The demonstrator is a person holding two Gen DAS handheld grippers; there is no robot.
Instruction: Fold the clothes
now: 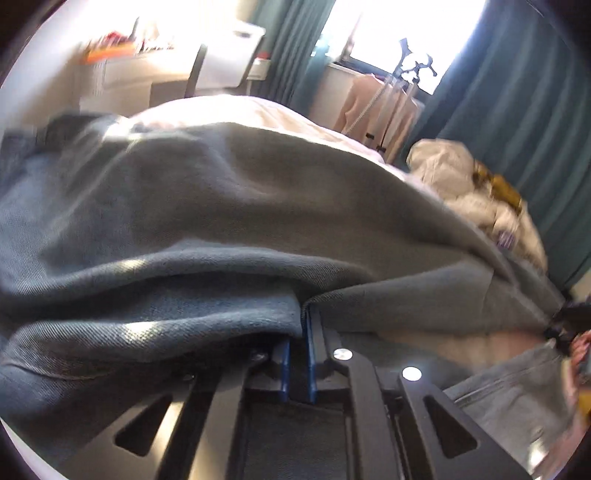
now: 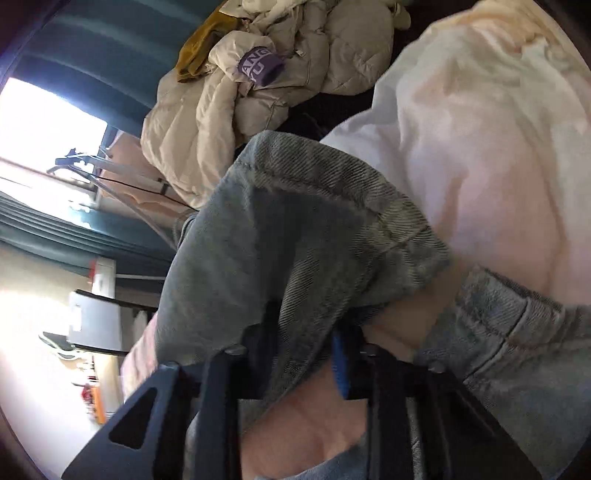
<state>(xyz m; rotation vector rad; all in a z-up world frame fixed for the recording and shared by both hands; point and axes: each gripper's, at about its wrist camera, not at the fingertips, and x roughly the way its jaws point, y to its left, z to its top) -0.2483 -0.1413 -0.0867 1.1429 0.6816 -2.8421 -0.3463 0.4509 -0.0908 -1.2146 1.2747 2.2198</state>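
1. The jeans (image 1: 221, 206) lie draped over the bed (image 1: 280, 114); heavy, soft denim.
2. Left gripper (image 1: 300, 332) fingers pinch a fold.
3. Right gripper (image 2: 306, 354) fingers clamp the hem; stitched edges grip best.

Strong daylight from the window (image 1: 399, 33) blows out both views; glare patches on the denim (image 1: 207, 206) below it. Motion blur throughout, fisheye bending, dark vignette corners.

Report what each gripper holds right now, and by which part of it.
Left gripper: shut on a folded edge of the grey-blue denim garment. Right gripper: shut on denim below a stitched hem; same garment or not, unclear.
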